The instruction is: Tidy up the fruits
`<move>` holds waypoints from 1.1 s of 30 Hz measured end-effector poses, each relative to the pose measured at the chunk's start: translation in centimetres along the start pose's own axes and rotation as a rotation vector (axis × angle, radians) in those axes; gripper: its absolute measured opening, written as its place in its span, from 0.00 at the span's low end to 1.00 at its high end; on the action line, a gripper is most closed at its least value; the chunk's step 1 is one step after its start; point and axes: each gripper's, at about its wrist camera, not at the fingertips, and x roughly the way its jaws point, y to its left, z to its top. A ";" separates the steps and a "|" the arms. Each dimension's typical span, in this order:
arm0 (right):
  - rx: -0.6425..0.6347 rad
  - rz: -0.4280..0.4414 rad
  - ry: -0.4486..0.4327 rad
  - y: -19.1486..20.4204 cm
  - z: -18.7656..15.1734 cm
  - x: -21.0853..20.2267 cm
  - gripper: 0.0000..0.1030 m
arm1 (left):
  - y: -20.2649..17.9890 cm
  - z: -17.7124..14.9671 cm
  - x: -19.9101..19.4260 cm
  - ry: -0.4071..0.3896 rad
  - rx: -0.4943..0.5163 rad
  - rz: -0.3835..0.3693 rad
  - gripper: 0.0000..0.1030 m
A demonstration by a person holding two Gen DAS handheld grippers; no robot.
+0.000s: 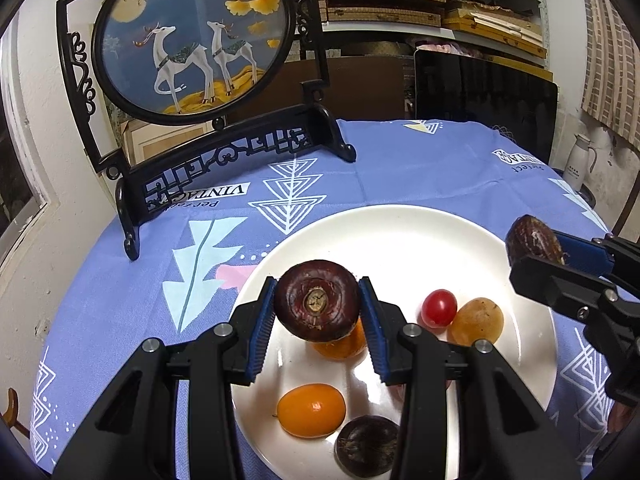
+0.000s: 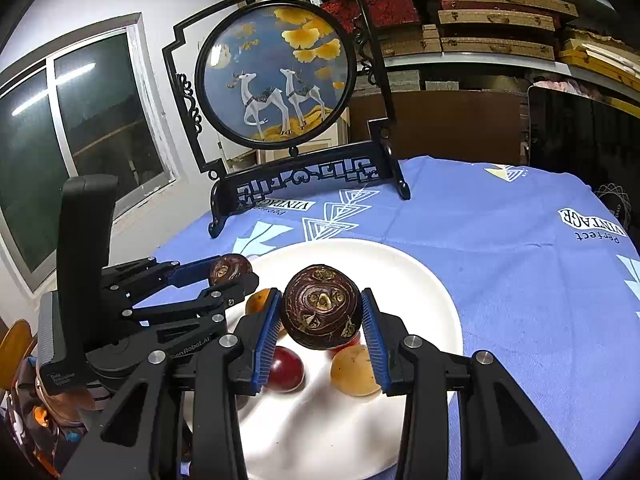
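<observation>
Landmark: white plate (image 1: 400,232) on the counter (image 1: 400,168), which is covered by a blue patterned cloth. Left tongs (image 1: 318,304) are clenched on a dark maroon water chestnut (image 1: 316,300), blue pads pressing on both of its sides; the chestnut hangs above the plate's near-left part, stem scar facing the camera. Right tongs (image 2: 322,308) are likewise clenched on a second water chestnut (image 2: 322,306), held above the plate's middle, with tan bud marks showing on its skin. In the left wrist view the right tongs come in over the plate's right rim; in the right wrist view the left tongs come in over its left rim. Lying on the plate: a cherry tomato (image 1: 439,307) touching a pale yellow-brown fruit (image 1: 476,322) right of centre, a kumquat (image 1: 311,410) near the front edge, a third water chestnut (image 1: 366,446) just beside that kumquat, and another orange fruit (image 1: 344,344), partly hidden beneath the left-held chestnut. Behind the plate, toward the far left of the counter, a round deer picture in a black carved stand (image 1: 192,40) sits upright.
</observation>
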 end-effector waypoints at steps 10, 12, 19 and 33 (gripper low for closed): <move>0.004 -0.004 -0.009 0.0 0.0 0.1 0.39 | -0.3 -0.2 0.3 0.008 0.013 -0.001 0.39; 0.004 -0.008 -0.011 -0.1 0.0 0.1 0.39 | -0.3 -0.2 0.3 0.010 0.012 0.002 0.39; 0.064 -0.028 -0.111 -1.0 -0.1 -1.4 0.82 | 0.2 0.1 -1.3 -0.082 -0.019 0.030 0.89; 0.057 0.049 -0.052 1.0 -2.2 -4.9 0.83 | 2.9 -0.6 -6.1 -0.145 -0.101 -0.008 0.90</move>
